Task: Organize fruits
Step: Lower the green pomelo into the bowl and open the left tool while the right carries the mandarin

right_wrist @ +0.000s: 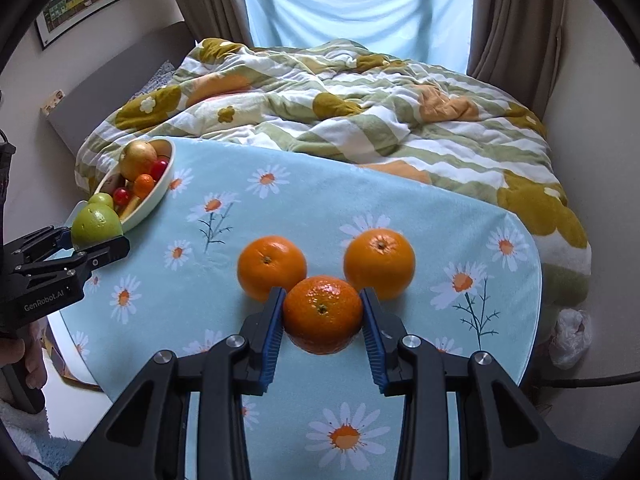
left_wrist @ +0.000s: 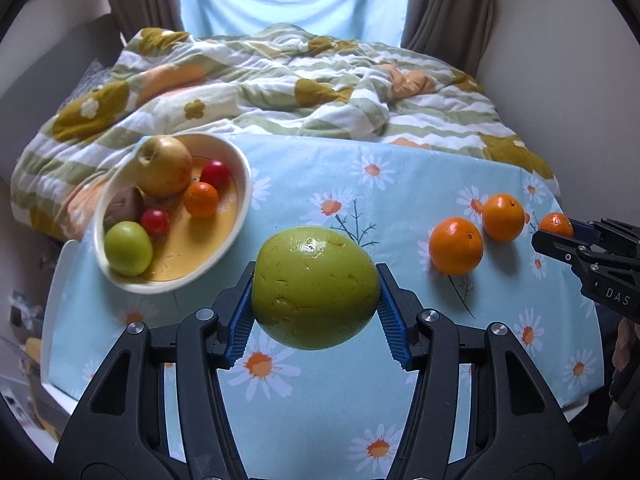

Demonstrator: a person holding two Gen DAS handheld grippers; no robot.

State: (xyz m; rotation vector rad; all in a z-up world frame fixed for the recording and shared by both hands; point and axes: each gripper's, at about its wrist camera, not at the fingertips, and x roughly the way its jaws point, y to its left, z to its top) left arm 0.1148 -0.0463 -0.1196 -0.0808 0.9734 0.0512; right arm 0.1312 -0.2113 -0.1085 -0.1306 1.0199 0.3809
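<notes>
My left gripper (left_wrist: 316,300) is shut on a large green fruit (left_wrist: 316,286), held above the table's daisy cloth (left_wrist: 320,184). In the right wrist view that same left gripper (right_wrist: 86,246) and green fruit (right_wrist: 96,224) show at the left edge, close to the bowl. My right gripper (right_wrist: 322,320) is shut on an orange (right_wrist: 322,314), lifted off the cloth. Two more oranges (right_wrist: 272,266) (right_wrist: 380,262) lie on the cloth just behind it. The white bowl (left_wrist: 240,208) at far left holds several fruits: a yellow apple, a small green apple, red ones, an orange.
A rumpled flowered quilt (left_wrist: 300,88) covers the bed beyond the table. The right gripper (left_wrist: 556,236) reaches in at the right edge of the left wrist view. A person's hand (right_wrist: 24,356) holds the left gripper's handle. A white bag (right_wrist: 570,336) lies on the floor at the right.
</notes>
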